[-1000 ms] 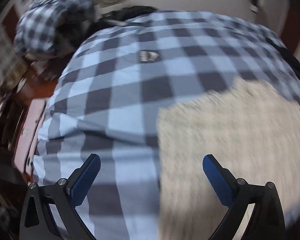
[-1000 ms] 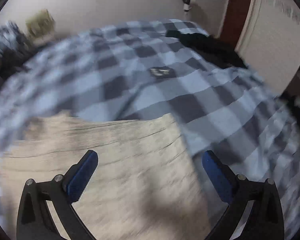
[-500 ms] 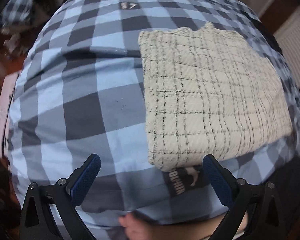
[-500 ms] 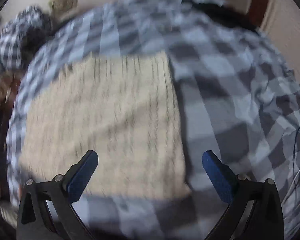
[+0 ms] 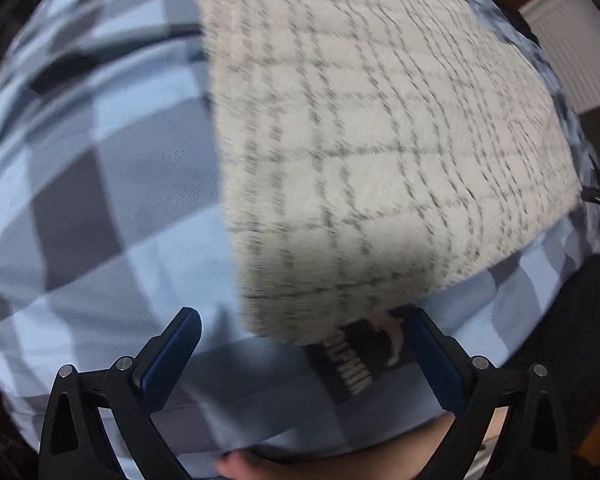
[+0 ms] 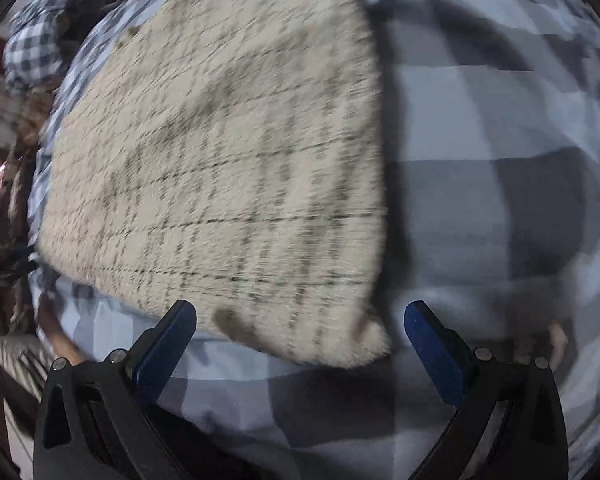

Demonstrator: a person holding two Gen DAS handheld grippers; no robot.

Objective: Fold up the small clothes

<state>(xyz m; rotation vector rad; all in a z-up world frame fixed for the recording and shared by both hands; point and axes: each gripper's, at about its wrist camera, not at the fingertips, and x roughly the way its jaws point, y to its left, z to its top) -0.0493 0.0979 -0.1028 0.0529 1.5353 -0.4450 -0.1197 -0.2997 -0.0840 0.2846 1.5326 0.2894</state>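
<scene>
A cream garment with a thin dark grid pattern [image 5: 380, 152] lies flat as a rectangle on a blue-and-grey checked bedcover [image 5: 100, 184]. It also shows in the right wrist view [image 6: 228, 152]. My left gripper [image 5: 304, 352] is open and empty, just before the garment's near left corner. My right gripper [image 6: 300, 340] is open and empty, with the garment's near right corner between its fingers. Both views are blurred by motion.
A dark label with white lettering [image 5: 352, 368] is on the bedcover under the garment's near edge. A checked pillow [image 6: 40, 40] lies at the far left. The checked bedcover [image 6: 500, 184] extends to the right of the garment. A white door [image 5: 572, 52] stands at the far right.
Both grippers have pulled back and tilted down toward the near edge of the bed. The garment now fills much of each view, with its near corners at the fingertips. Both stay open.
</scene>
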